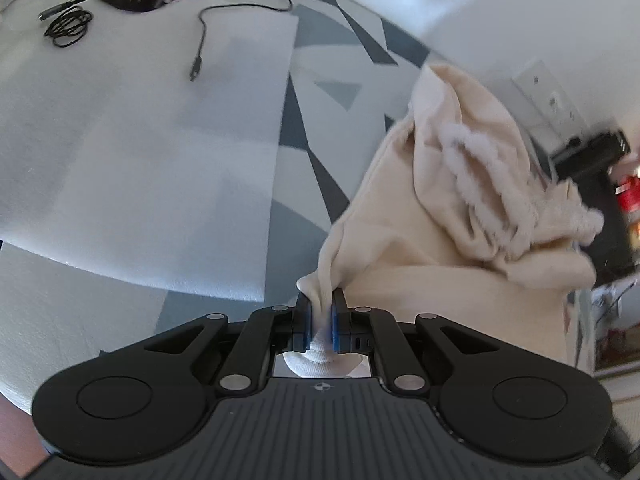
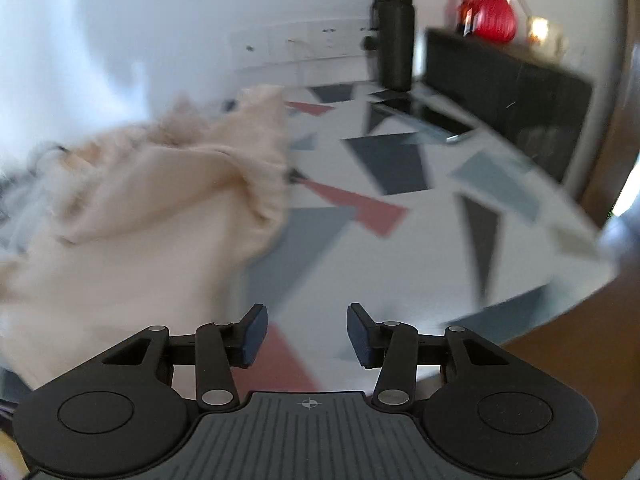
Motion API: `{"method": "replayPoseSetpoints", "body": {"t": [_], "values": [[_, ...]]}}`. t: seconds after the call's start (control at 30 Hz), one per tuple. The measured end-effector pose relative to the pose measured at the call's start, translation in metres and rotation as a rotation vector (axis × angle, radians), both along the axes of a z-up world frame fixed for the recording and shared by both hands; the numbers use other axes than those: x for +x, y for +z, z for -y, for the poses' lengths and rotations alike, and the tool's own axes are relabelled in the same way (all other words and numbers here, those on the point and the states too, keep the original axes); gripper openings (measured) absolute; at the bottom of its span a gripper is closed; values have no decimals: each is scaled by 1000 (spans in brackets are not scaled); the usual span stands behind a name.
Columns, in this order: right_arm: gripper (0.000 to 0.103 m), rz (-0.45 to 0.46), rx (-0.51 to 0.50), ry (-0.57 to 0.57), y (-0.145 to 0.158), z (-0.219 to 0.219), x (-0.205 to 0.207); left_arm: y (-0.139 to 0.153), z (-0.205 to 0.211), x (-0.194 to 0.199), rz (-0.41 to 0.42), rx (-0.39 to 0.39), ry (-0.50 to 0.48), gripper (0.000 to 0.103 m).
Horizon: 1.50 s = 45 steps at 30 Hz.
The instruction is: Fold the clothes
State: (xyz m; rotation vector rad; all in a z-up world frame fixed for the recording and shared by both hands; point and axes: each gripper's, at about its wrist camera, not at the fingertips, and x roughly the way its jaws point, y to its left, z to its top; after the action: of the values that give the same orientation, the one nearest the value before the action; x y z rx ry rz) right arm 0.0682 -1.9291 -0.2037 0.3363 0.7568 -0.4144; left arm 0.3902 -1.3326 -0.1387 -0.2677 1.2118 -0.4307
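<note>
Between the blue pads of the left tool (image 1: 320,312) sits a pinched fold of the cream garment (image 1: 440,216), lifted over the patterned table (image 1: 312,128). Right tool (image 2: 306,330) is released, empty. No writing is readable.

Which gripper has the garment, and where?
The left gripper pinches a bunched edge of the cream garment. The right gripper is open and holds nothing.

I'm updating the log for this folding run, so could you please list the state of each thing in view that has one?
Left gripper: jaws shut on a bunched bit of the cream garment.
Right gripper: jaws open, holding nothing.
Cream garment: crumpled, unfolded, lifted at the pinched bit.
Loose cable: its plug end lies free on the white sheet.
Black bottle: upright, lid on.
Red vase: upright, holding orange flowers.
</note>
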Motion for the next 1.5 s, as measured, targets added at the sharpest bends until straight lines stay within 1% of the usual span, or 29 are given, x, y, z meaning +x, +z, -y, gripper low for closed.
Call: {"method": "replayPoseSetpoints", "body": {"t": [0.1,0.2,0.23,0.3,0.33,0.4,0.43,0.57,0.63,0.8,0.93,1.0,1.07,1.13,1.2,1.27,1.3,1.33,1.37,1.4,1.43,1.47,1.5], "values": [[42,9,32,51,-8,-7,15,-3,-2,-11,8,23,-24,9],[42,3,50,68,-16,-14,30,-7,-7,-17,0,17,-19,10],[40,-3,56,73,-18,-16,36,-7,-9,-18,-3,16,-18,10],[23,-37,63,104,-23,-16,52,-7,-12,-21,-8,16,-20,10],[10,-53,64,116,-25,-16,60,-6,-13,-23,-11,15,-23,10],[9,-76,51,111,-28,-15,75,-7,-12,-27,-22,14,-32,10],[8,-74,53,99,-29,-12,83,-9,-8,-27,-32,14,-39,10],[7,-92,68,74,-30,7,120,-13,1,-26,-49,9,-63,10],[7,-103,70,68,-30,16,140,-13,8,-22,-37,12,-79,10],[6,-130,-14,75,-32,32,193,-13,33,-7,12,25,-116,10],[6,-141,-49,37,-33,42,217,-15,59,13,51,25,-120,10],[6,-144,-50,43,-32,45,216,-15,62,16,49,22,-133,10],[6,-151,-49,52,-28,45,203,-14,58,13,37,11,-150,10],[6,-162,-52,57,-25,43,184,-17,47,5,-13,-31,-154,10],[6,-171,-33,39,-25,42,159,-22,32,-5,-68,-79,-151,10],[7,-170,-43,30,-28,39,140,-24,23,-15,-88,-90,-155,11],[8,-167,-57,30,-30,37,132,-24,20,-19,-93,-89,-158,15],[11,-166,-70,24,-32,34,125,-23,18,-21,-92,-84,-162,20],[17,-170,-72,2,-33,34,123,-20,19,-22,-85,-73,-168,26],[22,-175,-65,-25,-31,34,122,-16,21,-22,-78,-62,-173,43],[29,-173,-55,-52,-29,34,122,-11,21,-23,-64,-58,-173,70],[35,-160,-50,-71,-24,32,119,-4,21,-25,-42,-61,-170,79],[38,-140,-51,-82,-18,30,117,2,22,-26,-19,-63,-166,82]]}}
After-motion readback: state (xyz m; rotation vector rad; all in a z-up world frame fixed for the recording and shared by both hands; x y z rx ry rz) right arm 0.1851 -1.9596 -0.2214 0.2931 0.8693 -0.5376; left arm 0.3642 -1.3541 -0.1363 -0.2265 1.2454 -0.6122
